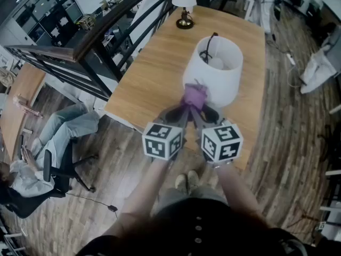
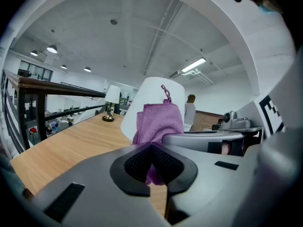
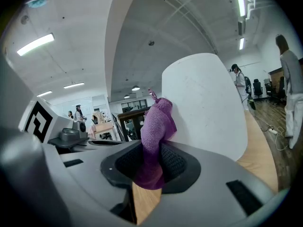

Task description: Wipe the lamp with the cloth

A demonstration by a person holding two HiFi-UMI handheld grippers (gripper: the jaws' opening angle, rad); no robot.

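Note:
A white lampshade (image 1: 218,71) stands on the wooden table (image 1: 160,73) just beyond both grippers. A purple cloth (image 1: 194,96) is bunched against the shade's near side. My left gripper (image 1: 181,112) is shut on the cloth (image 2: 158,119), with the shade (image 2: 156,96) right behind it. My right gripper (image 1: 198,113) is also shut on the same cloth (image 3: 156,126), and the shade (image 3: 206,103) fills the view to its right. The two grippers sit side by side, almost touching.
A second small lamp (image 1: 184,4) with a dark base stands at the table's far end. A dark railing (image 1: 101,41) runs along the table's left side. A seated person (image 1: 37,159) is at the lower left. A cable (image 1: 290,60) lies on the wooden floor at right.

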